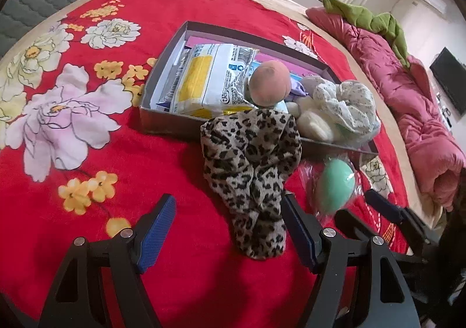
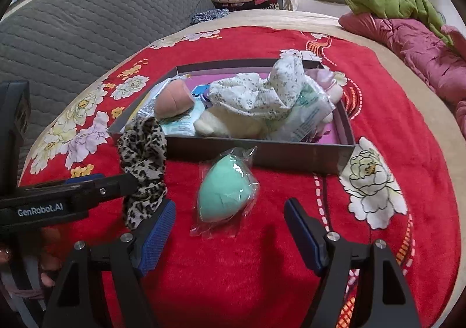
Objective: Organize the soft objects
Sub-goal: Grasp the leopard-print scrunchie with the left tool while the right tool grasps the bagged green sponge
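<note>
Left wrist view: the left gripper [image 1: 230,229] stands with its jaws apart, empty, above the red floral blanket [image 1: 87,182]. The leopard-print cloth [image 1: 250,179] lies between the jaw lines, its near end level with the pads but not pressed by them; the wide stance appears to suit a bulky, crumpled item. Its far end leans on the near wall of the grey box [image 1: 174,124], so a short lift should carry it in. The box already holds a yellow-and-white packet [image 1: 209,80], a pink plush ball [image 1: 269,83] and a white floral cloth [image 1: 349,104], evidently the collection point.

Right wrist view: the right gripper [image 2: 230,229] is likewise spread and empty. The bagged green sponge [image 2: 225,192] lies on the blanket just near of the box [image 2: 291,153], centred between the jaws, probably the target. The left gripper's finger [image 2: 87,191] crosses at the left, beside the leopard-print cloth [image 2: 144,165].
</note>
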`<state>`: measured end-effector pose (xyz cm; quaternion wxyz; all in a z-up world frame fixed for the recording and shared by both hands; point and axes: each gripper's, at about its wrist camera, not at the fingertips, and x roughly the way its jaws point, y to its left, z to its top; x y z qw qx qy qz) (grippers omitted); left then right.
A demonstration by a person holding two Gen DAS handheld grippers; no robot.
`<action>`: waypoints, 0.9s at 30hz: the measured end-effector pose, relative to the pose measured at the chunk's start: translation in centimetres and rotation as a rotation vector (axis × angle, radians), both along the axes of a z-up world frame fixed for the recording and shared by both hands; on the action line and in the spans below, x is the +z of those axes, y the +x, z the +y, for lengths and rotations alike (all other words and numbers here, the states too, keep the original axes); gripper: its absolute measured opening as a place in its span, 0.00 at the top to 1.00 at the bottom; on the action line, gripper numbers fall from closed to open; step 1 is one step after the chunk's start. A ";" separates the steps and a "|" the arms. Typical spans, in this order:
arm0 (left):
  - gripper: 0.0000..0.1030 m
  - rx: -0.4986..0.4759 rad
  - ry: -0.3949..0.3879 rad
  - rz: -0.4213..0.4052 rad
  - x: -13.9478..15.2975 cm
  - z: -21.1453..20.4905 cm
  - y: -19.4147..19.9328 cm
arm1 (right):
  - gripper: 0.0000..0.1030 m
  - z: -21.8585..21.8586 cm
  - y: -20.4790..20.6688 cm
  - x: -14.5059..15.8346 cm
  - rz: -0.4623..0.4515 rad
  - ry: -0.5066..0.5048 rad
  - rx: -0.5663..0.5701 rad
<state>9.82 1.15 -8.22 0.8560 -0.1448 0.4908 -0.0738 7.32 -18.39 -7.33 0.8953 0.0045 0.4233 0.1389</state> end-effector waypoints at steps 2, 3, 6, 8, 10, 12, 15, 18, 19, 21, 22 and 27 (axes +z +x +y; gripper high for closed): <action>0.26 0.008 -0.005 -0.007 -0.2 0.0 0.5 | 0.26 0.0 0.5 -0.4 0.007 0.005 -0.004; 0.26 0.014 -0.010 -0.005 -0.3 0.0 0.9 | 0.26 0.0 0.7 -0.6 0.012 0.003 -0.002; 0.26 0.021 -0.025 0.000 -0.9 0.1 1.7 | 0.26 0.2 1.4 -0.9 -0.004 -0.032 0.003; 0.26 0.021 -0.020 -0.004 -1.2 -0.1 2.1 | 0.26 0.2 1.7 -1.1 -0.008 -0.040 0.007; 0.26 0.018 -0.006 -0.004 -1.5 -0.4 2.4 | 0.26 0.4 2.1 -1.4 -0.003 -0.039 0.010; 0.27 0.015 0.008 -0.009 -1.6 -0.8 2.5 | 0.27 0.7 2.2 -1.7 0.002 -0.036 0.017; 0.26 0.010 0.043 -0.024 -1.7 -1.6 2.6 | 0.41 1.2 2.2 -2.0 -0.009 -0.035 0.045; 0.32 -0.008 0.043 -0.039 -1.9 -2.4 2.7 | 0.55 1.7 2.1 -1.9 -0.019 -0.039 0.076; 0.37 -0.011 0.031 -0.046 -2.0 -2.4 2.5 | 0.56 1.9 2.1 -1.9 -0.022 -0.039 0.083; 0.54 -0.016 0.010 -0.054 -1.9 -2.4 2.6 | 0.57 1.8 2.0 -1.8 -0.029 -0.041 0.093; 0.58 -0.018 -0.003 -0.054 -1.9 -2.2 2.6 | 0.57 1.7 1.9 -1.8 -0.031 -0.036 0.096; 0.82 -0.025 -0.037 -0.056 -1.6 -1.4 2.6 | 0.58 0.8 1.8 -1.2 -0.027 -0.014 0.080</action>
